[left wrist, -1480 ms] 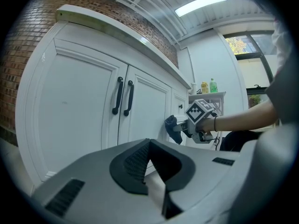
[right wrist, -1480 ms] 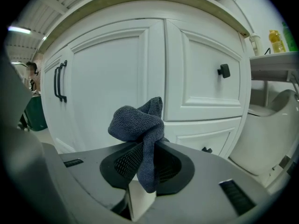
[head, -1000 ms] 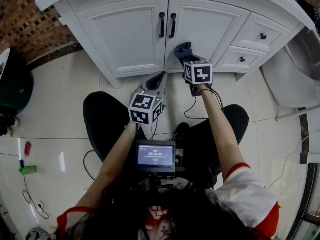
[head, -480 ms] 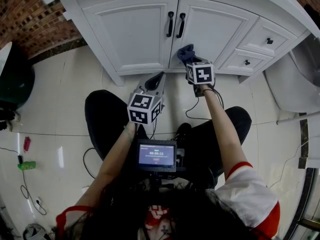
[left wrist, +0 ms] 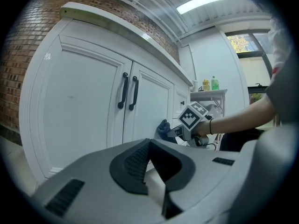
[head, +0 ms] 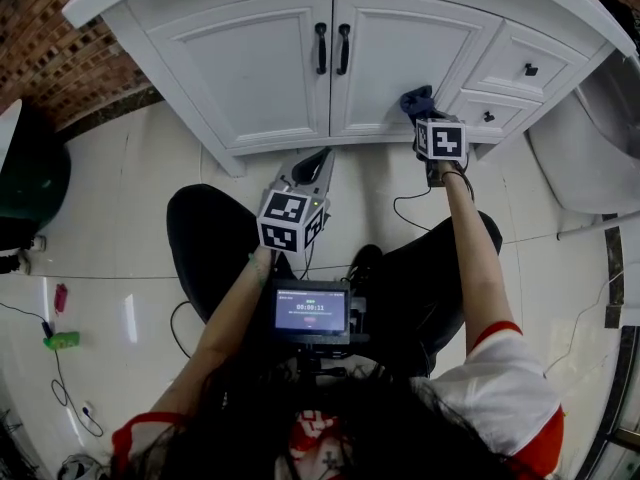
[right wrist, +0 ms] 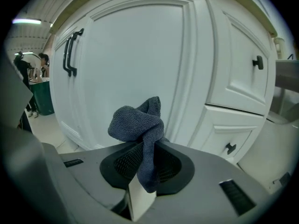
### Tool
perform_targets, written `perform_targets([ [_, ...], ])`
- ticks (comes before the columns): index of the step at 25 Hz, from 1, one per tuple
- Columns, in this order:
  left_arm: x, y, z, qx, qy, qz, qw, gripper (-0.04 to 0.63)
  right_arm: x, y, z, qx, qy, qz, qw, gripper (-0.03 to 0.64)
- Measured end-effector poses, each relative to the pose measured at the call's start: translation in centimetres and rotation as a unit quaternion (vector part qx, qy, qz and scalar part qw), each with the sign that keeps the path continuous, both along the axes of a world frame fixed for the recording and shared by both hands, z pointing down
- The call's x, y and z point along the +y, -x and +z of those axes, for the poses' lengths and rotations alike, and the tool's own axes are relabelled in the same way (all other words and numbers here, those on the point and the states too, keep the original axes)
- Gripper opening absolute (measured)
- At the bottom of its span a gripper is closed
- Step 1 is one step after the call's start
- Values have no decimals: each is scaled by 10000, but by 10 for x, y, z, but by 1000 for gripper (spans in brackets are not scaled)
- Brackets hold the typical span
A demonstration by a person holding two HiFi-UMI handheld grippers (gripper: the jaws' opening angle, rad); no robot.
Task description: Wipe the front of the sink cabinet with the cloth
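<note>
Here's the cabinet (head: 250, 68), white and filling the top of the head view, its whole front facing the seated person. Two doors meet at its middle, and two drawers (head: 520, 68) stack at its right end.

The right gripper (head: 428, 123) is up at the cabinet's front, low on the right door, by the post that divides that door from the drawers. Arm stretched out and pad-first: that's a wiping reach, carrying the work along the bottom edge. Its jaws are clamped tight on the cloth (right wrist: 140, 120), a dark blue-grey knit rag. The tail is pinched between the pads, and the bunched wad sticks out ahead of the tips, so fabric meets the paint rather than plastic. The wad looks pressed to the door, though actual contact is hard to confirm.

The left gripper (head: 312, 163) sits back from the cabinet, below the gap between the doors, with its nose aimed at the front. Jaws closed together, nothing in them. It's parked there out of the wiping path, I'd say.

Smallest last: paired dark handles (head: 332, 48) high on the cabinet's centre seam, well above the cloth.
</note>
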State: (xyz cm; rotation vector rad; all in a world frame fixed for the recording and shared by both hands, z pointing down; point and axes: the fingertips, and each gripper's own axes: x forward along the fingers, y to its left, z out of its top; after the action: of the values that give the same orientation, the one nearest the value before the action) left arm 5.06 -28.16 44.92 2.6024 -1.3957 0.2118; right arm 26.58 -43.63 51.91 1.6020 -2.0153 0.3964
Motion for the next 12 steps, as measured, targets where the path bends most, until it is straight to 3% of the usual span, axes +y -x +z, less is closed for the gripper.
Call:
perform_targets([
  [6, 1, -9, 2, -101, 30, 17, 9999, 32, -2, -54, 1, -260, -16, 573, 9980, 86],
  [12, 1, -17, 1, -104, 22, 81, 9999, 32, 4, -67, 7, -341, 53, 743, 9966, 86],
])
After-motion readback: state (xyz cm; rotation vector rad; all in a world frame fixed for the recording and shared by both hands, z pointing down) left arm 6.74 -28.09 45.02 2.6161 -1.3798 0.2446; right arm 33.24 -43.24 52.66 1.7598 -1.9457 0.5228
